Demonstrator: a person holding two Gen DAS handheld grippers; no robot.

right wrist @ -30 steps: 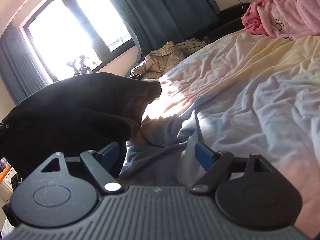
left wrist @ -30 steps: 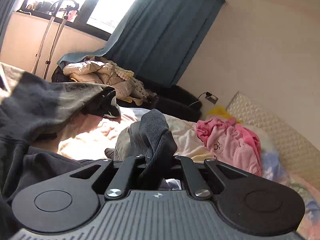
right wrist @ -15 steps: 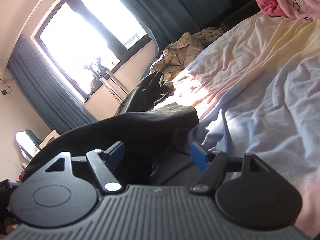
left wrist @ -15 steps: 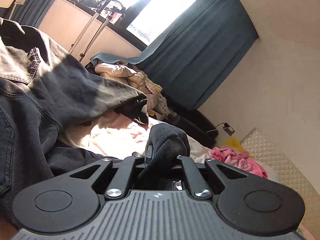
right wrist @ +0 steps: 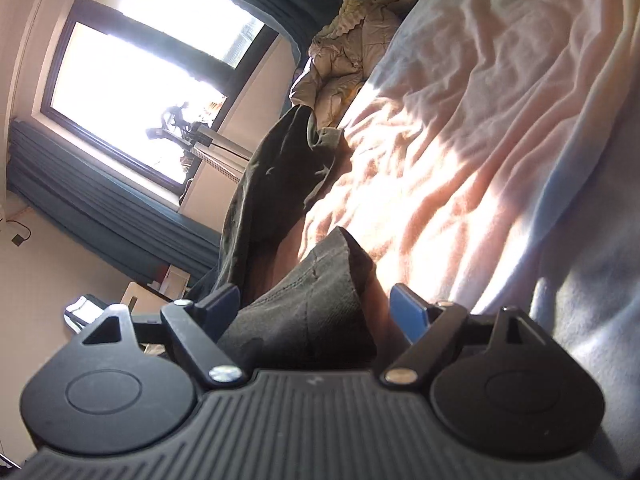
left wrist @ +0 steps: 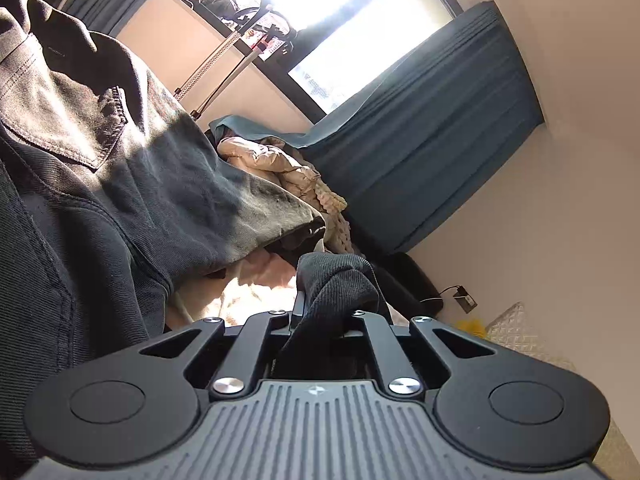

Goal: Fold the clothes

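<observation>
Since earlier frame: both views roll further over, dark jeans rise higher off bed; cloth now lies between right tool's fingers.
Left tool: jaws pinched tight on bunched jeans hem.
Right tool: jaws wide apart, blue pads clear of fabric edge between them; no grip yet.
Jeans hang lifted, part draped over bed.
Progress, judged: early. Garment raised, no fold visible. Left: right grasp, spread, fold.
</observation>
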